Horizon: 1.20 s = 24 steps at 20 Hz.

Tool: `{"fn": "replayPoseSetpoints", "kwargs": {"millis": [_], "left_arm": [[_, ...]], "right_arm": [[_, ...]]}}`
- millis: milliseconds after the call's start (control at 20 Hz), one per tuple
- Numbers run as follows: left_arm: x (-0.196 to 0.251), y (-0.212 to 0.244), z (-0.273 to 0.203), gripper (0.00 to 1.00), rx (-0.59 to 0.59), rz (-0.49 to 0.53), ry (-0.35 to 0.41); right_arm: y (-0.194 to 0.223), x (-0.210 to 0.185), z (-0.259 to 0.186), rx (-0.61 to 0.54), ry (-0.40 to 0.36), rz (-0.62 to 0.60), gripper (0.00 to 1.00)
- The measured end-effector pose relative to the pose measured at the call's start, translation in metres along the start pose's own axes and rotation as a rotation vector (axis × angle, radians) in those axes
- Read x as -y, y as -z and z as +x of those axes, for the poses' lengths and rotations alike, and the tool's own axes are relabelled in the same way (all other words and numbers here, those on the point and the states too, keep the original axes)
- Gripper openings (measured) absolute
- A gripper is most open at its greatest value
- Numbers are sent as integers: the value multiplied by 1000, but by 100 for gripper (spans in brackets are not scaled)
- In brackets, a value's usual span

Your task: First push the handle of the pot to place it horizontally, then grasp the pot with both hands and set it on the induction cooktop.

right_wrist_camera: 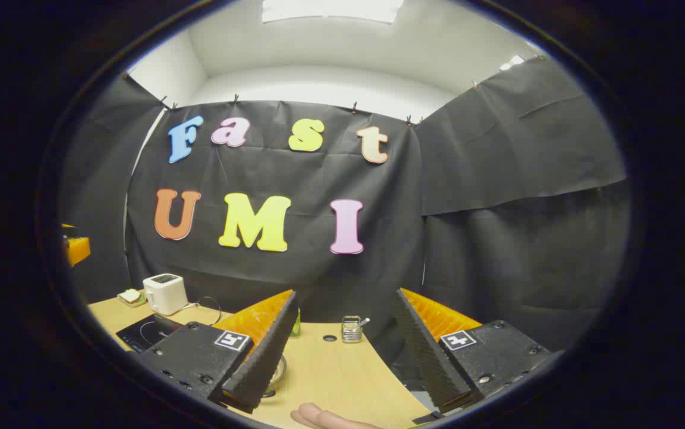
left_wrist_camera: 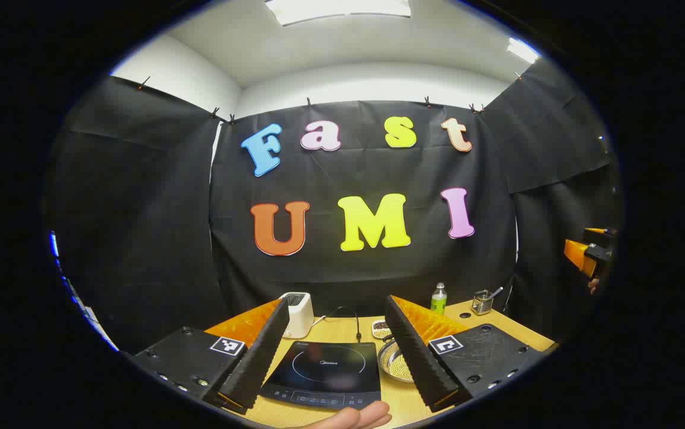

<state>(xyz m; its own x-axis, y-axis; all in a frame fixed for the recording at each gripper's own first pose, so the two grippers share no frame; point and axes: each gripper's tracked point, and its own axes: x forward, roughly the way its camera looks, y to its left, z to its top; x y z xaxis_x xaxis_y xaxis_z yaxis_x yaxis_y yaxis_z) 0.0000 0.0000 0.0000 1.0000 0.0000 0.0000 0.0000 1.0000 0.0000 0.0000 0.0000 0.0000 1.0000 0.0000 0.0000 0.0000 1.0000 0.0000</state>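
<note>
Both jaws stand wide, nothing held: left hand-held gripper hangs over the near table edge facing the booth wall, right hand-held gripper likewise, further right along the table.

Layout, left to right, from the left gripper view:
- white toaster at the back
- induction cooktop, bare glass, between the fingers
- steel pot just right of the cooktop, half hidden by the right finger; pale grains inside, probably
- green bottle and wire utensil holder near the back edge

In the right gripper view the pot peeks out behind that gripper's left finger.

Step in hand: the handle push, not yet started. The handle is hidden, so tilt down and find it first. Advice:
- push with one fingertip at the handle's far end, low and slow
- keep the pot flat, or the contents spill
- sweep away from the cooktop edge
- stop once the handle lies horizontal, then take the two-sided grasp
</note>
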Motion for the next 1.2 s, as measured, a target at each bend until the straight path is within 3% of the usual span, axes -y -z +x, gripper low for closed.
{"fn": "replayPoseSetpoints", "kwargs": {"millis": [500,1200], "left_arm": [[1,-3,-8,96,13,-11,20],[11,21,-1,96,-22,-23,47]], "right_arm": [[-25,14,-17,66,16,6,100],[5,2,-8,1,-21,6,100]]}}
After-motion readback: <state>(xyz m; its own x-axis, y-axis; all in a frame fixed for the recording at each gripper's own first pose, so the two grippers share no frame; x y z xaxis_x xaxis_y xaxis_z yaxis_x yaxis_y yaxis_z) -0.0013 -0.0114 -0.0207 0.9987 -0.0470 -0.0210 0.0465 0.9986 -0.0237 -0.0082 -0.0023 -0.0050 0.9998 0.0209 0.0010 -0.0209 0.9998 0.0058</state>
